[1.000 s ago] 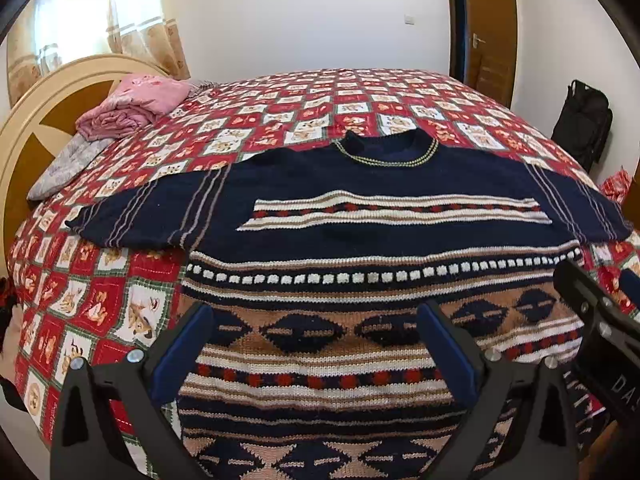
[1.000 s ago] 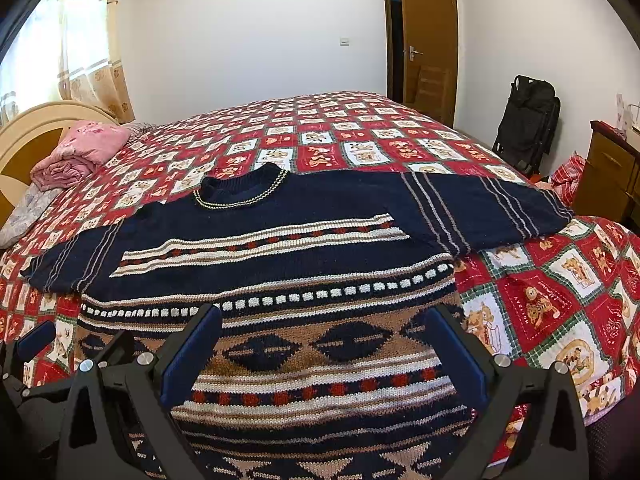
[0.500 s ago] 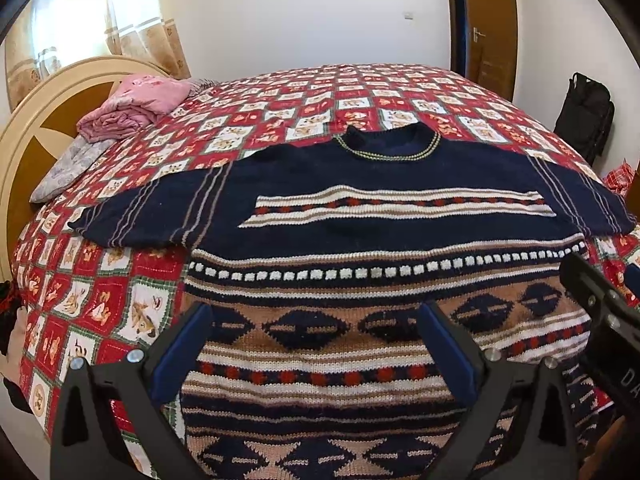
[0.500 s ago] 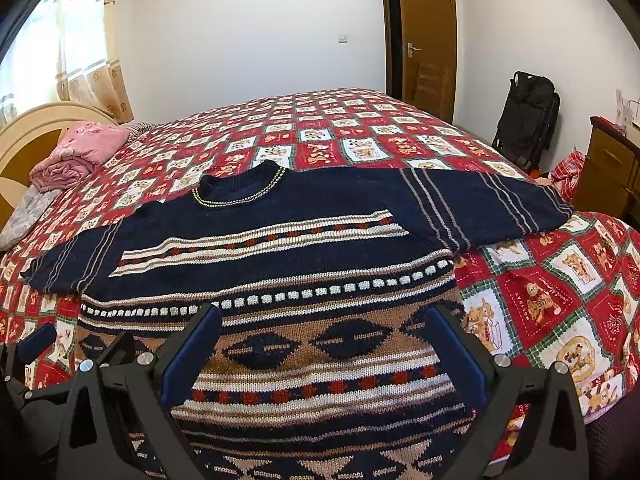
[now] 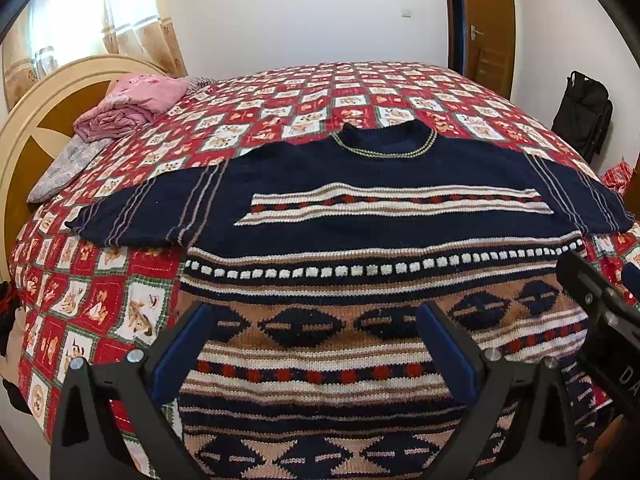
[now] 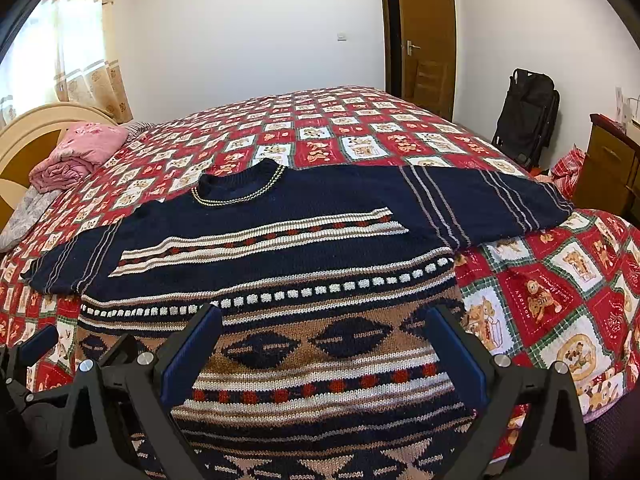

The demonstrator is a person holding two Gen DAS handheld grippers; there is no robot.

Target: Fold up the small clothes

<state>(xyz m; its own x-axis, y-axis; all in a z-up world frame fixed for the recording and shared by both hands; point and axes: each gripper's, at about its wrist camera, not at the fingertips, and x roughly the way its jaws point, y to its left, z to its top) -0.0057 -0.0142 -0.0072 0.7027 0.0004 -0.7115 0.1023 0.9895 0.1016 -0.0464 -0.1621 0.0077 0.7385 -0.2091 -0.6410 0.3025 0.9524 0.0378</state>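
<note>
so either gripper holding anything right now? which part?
Nothing held. Left gripper and right gripper both have jaws wide open above the sweater, which lies flat on the bed.

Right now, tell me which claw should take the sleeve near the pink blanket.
Left. The left claw hangs open over the sweater's hem nearer that sleeve; the right claw, also open, sits toward the opposite sleeve.

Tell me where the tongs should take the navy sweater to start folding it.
Take the sweater by its sleeve ends. Both sleeves lie flat, spread sideways on the quilt. The left tongs could come in from the left, the right tongs from the right, each pinching a cuff edge.
</note>
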